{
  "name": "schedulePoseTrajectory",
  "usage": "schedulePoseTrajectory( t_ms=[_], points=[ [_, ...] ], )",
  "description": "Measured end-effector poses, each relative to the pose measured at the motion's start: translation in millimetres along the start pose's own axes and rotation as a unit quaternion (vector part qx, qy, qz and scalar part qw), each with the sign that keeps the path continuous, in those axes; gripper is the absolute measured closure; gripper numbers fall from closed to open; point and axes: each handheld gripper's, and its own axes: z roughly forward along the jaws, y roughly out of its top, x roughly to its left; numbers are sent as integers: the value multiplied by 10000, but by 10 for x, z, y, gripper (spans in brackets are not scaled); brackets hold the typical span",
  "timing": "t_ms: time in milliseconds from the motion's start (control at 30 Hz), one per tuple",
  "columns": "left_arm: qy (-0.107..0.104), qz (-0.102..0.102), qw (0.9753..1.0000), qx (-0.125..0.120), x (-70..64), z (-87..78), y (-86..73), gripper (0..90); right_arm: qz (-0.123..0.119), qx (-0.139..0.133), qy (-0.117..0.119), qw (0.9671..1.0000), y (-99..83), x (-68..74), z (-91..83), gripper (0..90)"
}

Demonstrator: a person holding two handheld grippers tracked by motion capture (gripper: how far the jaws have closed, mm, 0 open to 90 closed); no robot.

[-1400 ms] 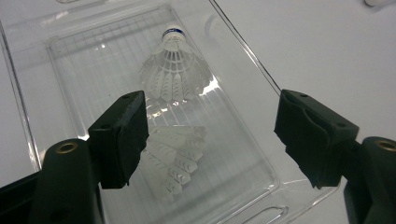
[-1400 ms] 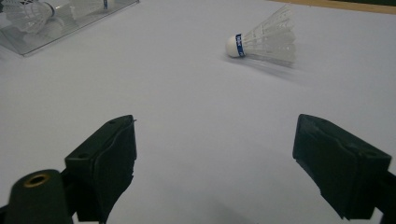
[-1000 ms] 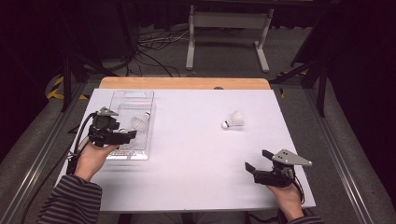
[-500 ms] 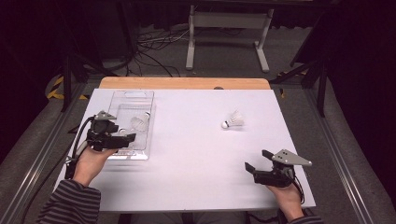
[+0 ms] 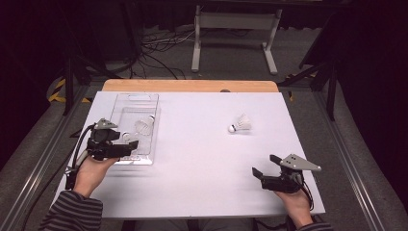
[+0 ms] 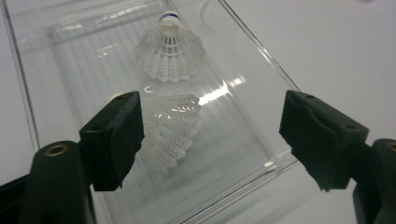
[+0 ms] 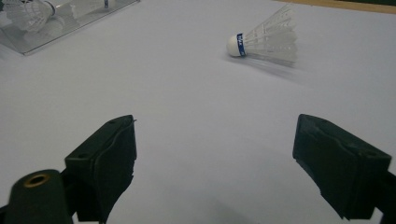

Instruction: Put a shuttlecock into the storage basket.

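Left tool (image 5: 126,144) hovers over the near end of the clear, ribbed plastic tray (image 5: 144,159) at the left of the white desk (image 5: 202,163), held in the person's left hand (image 5: 91,171). In the left gripper view, two white plastic shuttlecocks lie in the tray ahead of this tool: the nearer shuttlecock (image 6: 170,128) lies just beyond the jaw at the left of that view, skirt toward the tool, close to that jaw, though contact cannot be judged; the farther shuttlecock (image 6: 170,53) lies beyond it, cork pointing away, a dark blue band around the cork. Left tool jaws stand wide apart, released, nothing between them. Right tool (image 5: 262,166) sits low over the bare desk near its near right corner, held in the right hand (image 5: 296,202), with the grey three-cornered plate on top. Its jaws are also spread wide and empty, gripping nothing. A third white shuttlecock (image 7: 266,42) lies on its side on the open desk well ahead of the right tool, slightly toward the jaw at the right of that view, cork pointing toward the tray side. Its cork carries a blue band with small print, too small to read. No other legible writing seen.
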Motion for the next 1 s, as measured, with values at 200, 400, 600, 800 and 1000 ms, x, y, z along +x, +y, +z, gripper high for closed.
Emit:
schedulePoseTrajectory(
  t_ms=[200,400,600,800,1000],
  points=[
    [0,-4,10000,-50,-21,-18,-40,226,0,-1,4,10000,0,0,0,143],
    [40,52,9999,-134,-29,-33,-80,226,-1,-4,7,10000,0,1,-2,143],
    [-20,-21,9997,-256,-29,-55,-142,223,-7,0,15,10000,0,2,-2,143],
    [16,11,9992,-395,-44,-96,-195,222,-11,4,6,10000,0,5,2,143],
    [6,18,9985,-543,-60,-125,-250,217,-14,10,-4,10000,0,6,4,143]
  ],
)
